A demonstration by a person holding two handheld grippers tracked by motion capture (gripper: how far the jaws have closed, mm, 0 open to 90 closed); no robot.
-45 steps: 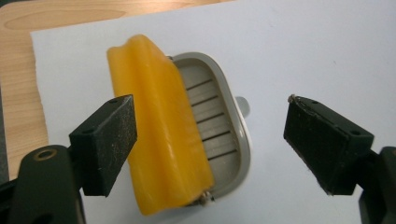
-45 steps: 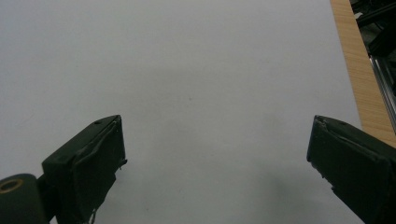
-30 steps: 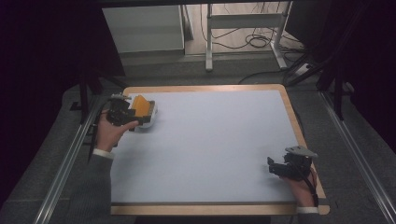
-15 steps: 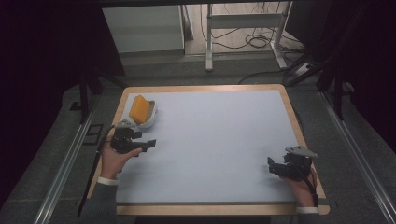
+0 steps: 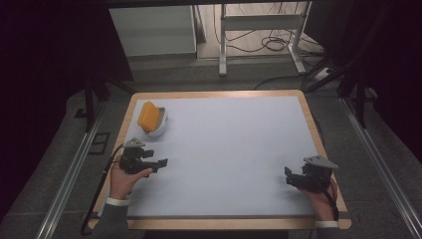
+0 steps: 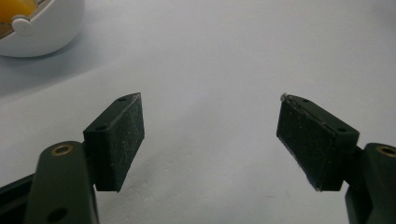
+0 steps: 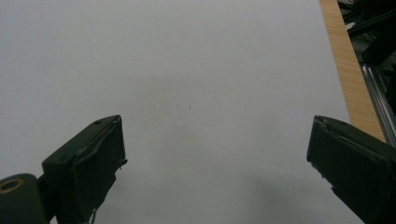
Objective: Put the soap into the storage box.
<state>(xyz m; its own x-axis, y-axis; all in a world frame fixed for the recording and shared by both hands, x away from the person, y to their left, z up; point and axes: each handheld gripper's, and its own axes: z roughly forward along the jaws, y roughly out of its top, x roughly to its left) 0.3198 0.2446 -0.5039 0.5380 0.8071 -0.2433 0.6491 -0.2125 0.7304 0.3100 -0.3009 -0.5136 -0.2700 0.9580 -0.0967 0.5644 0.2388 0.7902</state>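
Orange block (image 5: 148, 113), probably sponge, in white bowl (image 5: 158, 128)

Pretty clearly a lab or recording-rig setup, not anyone's home. The work surface is a wood-edged table (image 5: 311, 114) covered by a plain pale mat (image 5: 229, 149), sitting inside a frame of aluminium rails (image 5: 69, 184) that run along both sides. The surroundings are kept dark with black panels or drapes, like a shielded capture booth. Behind the table there's a grey carpeted floor, the legs of a white metal stand (image 5: 223, 40) and a messy bundle of loose cables (image 5: 278, 45) on the floor, plus a light cabinet or panel (image 5: 152, 32). The person works with black handheld grippers with cables trailing off them, which really says data collection bench.
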